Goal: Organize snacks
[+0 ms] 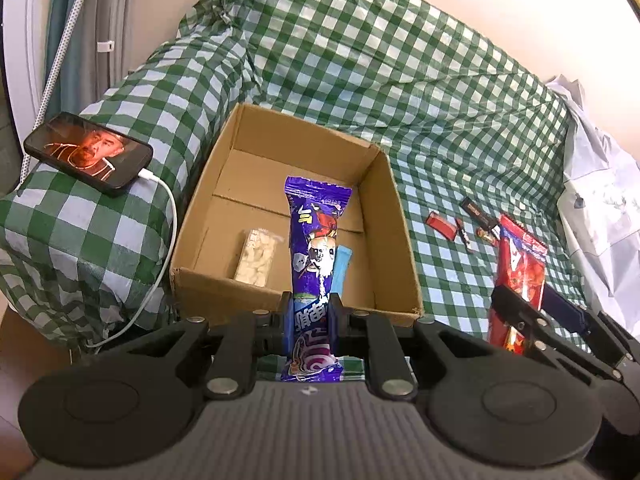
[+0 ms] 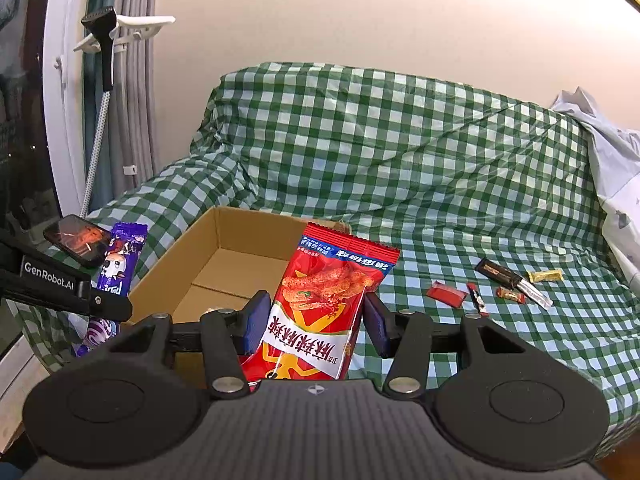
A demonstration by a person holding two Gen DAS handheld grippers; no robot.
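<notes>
Over at 9 o'clock in the left wrist view there's a black smartphone [image 1: 88, 153] with its screen lit, lying on the green-and-white checked cloth [image 1: 400, 92] with a white charging cable [image 1: 170, 216] plugged in.

Next along is the open brown cardboard box [image 1: 394, 216], sitting on the same cloth. Inside it, a clear packet of pale nougat-like pieces [image 1: 256, 256] lies near the front wall, and a slim light-blue stick packet [image 1: 342, 268] is just to its right.

The left tool [image 1: 310, 320] is clamped on a long purple snack wrapper with cartoon print [image 1: 316, 248], which stands upright over the box's front edge at 6 o'clock.

The right tool [image 2: 312, 322] is clamped on a red crinkly bag of spicy snacks [image 2: 328, 300], both pads pressing its sides, held upright just in front of the box's right corner.

Further right, around 3 o'clock in the right wrist view, loose bits lie on the cloth, well apart from the box: a flat red sachet [image 2: 446, 294], a small red-and-black stick [image 2: 478, 300], a dark bar wrapper with a clear end [image 2: 512, 280], a small red candy [image 2: 510, 294] and a yellow candy [image 2: 546, 276]. A pale grey fabric bundle [image 2: 616, 168] sits at the far right edge.
</notes>
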